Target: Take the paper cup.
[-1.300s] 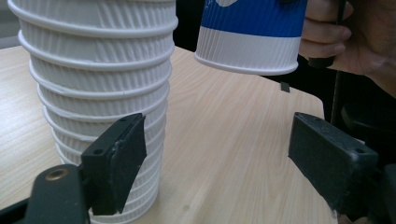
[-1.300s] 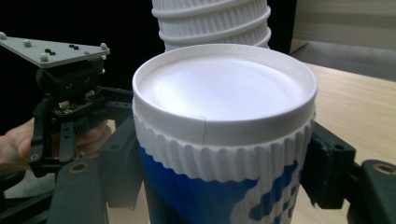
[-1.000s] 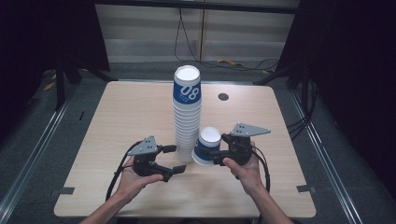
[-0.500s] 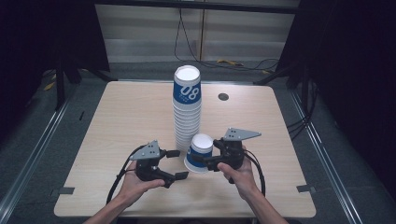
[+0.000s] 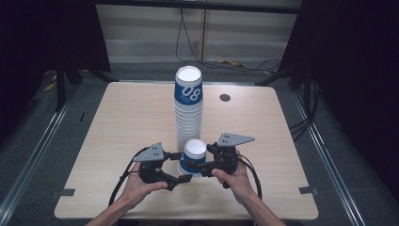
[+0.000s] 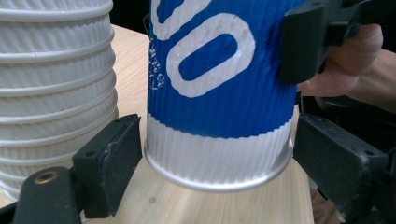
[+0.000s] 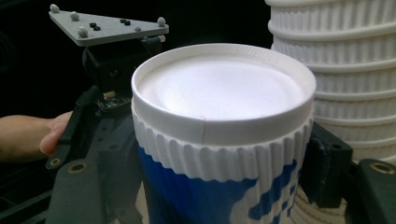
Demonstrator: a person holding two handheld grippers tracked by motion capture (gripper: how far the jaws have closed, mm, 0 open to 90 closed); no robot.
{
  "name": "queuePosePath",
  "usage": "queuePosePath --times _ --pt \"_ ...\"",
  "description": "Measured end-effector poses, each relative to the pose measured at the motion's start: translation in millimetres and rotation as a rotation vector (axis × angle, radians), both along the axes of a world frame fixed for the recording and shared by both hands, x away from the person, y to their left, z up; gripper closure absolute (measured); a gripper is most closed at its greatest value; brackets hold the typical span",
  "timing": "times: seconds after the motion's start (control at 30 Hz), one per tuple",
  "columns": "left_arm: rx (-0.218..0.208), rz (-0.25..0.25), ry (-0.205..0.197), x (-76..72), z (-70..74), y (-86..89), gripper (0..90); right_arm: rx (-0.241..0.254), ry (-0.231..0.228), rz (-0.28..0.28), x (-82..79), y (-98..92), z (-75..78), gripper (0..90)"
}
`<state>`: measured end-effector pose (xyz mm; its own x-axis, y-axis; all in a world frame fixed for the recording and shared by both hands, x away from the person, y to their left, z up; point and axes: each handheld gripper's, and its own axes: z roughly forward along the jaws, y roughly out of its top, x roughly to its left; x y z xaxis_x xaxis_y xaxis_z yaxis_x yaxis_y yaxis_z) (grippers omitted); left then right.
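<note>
**A:** Cup (image 5: 194,157) position, relative to the stack (image 5: 188,113)?

**B:** Just in front of it, on my side, close to its lowest cups. It's upside down, white base on top, and the open rim looks tilted and a little clear of the worktop (image 5: 263,141).

**A:** Who has it?

**B:** My right fingers (image 7: 327,172) are clamped on the ribbed wall near the base. My left fingers (image 6: 112,163) sit either side of the lower rim with a gap on both sides; they have just been opening, with the cup between them and no pressure on it.

**A:** How do I set it down well?

**B:** I'd level the rim first, keep it off the stack, lower it flat, and only then relax the right fingers
</note>
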<state>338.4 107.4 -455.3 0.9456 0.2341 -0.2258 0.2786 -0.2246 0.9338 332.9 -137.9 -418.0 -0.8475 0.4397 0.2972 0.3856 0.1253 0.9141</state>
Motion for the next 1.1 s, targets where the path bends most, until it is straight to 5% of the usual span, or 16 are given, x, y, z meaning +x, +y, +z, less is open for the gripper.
queuePosePath --times 0.53,1.1 --pt "0.029 -0.006 0.025 1.2 -4.1 -7.6 10.8 -0.003 -0.007 0.022 -5.3 12.5 -9.3 27.7" --pt "0.074 -0.046 -0.013 -1.1 -3.6 -8.4 20.1 -0.049 0.006 0.052 -5.6 14.4 -8.7 25.3"
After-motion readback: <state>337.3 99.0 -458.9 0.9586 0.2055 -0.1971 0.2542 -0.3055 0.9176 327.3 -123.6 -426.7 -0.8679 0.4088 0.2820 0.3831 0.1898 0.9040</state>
